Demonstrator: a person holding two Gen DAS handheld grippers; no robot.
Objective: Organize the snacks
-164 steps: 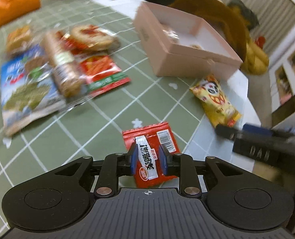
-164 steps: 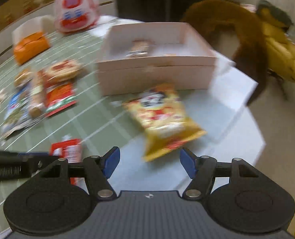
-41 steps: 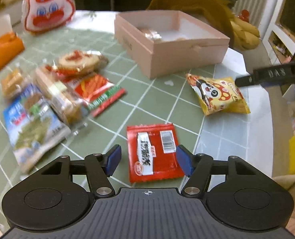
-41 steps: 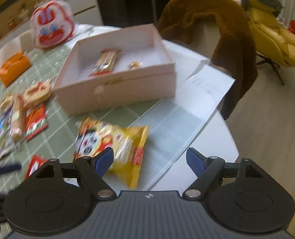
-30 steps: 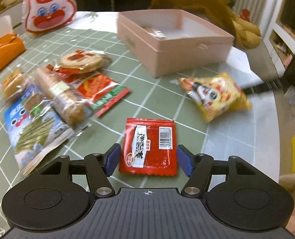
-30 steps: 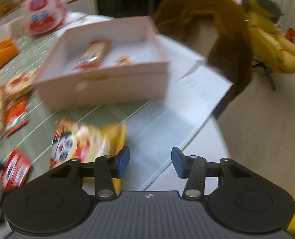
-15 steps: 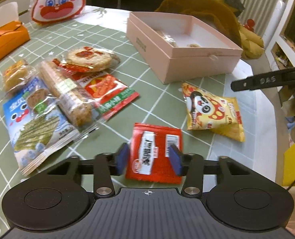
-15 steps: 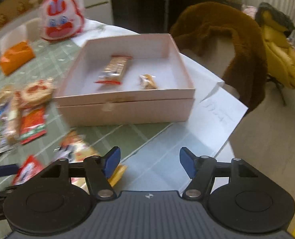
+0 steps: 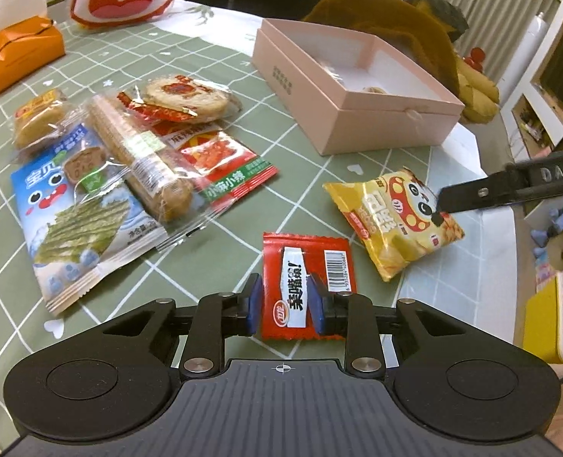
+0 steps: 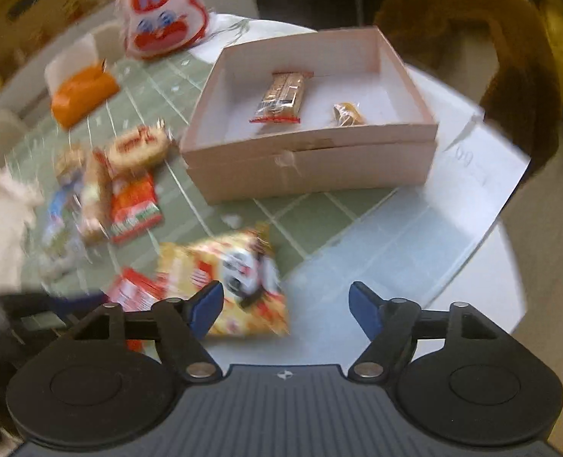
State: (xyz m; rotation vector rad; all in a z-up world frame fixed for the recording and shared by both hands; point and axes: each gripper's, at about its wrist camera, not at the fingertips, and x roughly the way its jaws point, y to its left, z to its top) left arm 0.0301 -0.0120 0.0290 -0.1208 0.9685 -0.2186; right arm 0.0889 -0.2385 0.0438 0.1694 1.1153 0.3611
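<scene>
Pink box (image 10: 311, 167) held only two snacks; your left gripper (image 9: 284, 304) pinched the red packet (image 9: 307, 282), your right gripper (image 10: 285, 308) spread empty, most snacks unsorted.

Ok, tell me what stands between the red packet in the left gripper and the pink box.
Nothing visible: bare green cloth runs from the red packet, held in the left hand-held gripper, to the pink box. The yellow bag lies right of that line.
</scene>
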